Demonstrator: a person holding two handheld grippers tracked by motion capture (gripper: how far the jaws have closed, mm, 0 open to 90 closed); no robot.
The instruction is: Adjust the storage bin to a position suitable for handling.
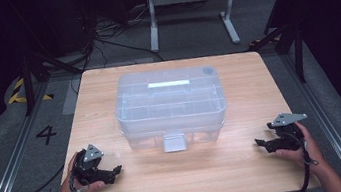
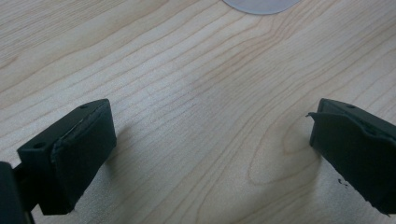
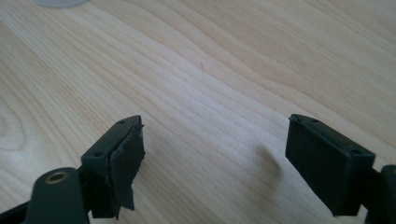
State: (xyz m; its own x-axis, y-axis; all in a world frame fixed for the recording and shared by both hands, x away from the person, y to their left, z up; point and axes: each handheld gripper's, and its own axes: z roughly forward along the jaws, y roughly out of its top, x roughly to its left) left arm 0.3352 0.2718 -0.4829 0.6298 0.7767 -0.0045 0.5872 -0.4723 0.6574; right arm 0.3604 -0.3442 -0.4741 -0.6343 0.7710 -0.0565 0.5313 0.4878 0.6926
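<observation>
- Left gripper (image 1: 116, 171) sat at near-left of the wooden table (image 1: 249, 165), held in the person's left hand (image 1: 72, 186); jaws spread wide over bare wood, nothing between them
- Right gripper (image 1: 260, 142) at near-right, held in the right hand (image 1: 303, 150); jaws likewise released and empty, tips pointing inward toward table centre
- Each gripper carried a grey three-cornered plate on top; cables trailed off the near edge
- Left gripper view: torn-looking pad on the right-hand jaw, a pale curved edge cut off at the top, too little showing to identify
- Right gripper view: frayed pad on the left-hand jaw, similar pale sliver at top-left
- Clear plastic box (image 1: 170, 107) stood mid-table, well apart from both grippers, lid shut, white handle strip (image 1: 169, 83) on top, latch tab (image 1: 174, 142) hanging at its near side
- Contents hard to make out through the plastic, only faint divider lines
- Beyond the table: grey floor with a "4" marking (image 1: 46, 135), yellow-black tape (image 1: 20, 92), white frame legs (image 1: 190, 10), loose cables; the far background was too dark to read
</observation>
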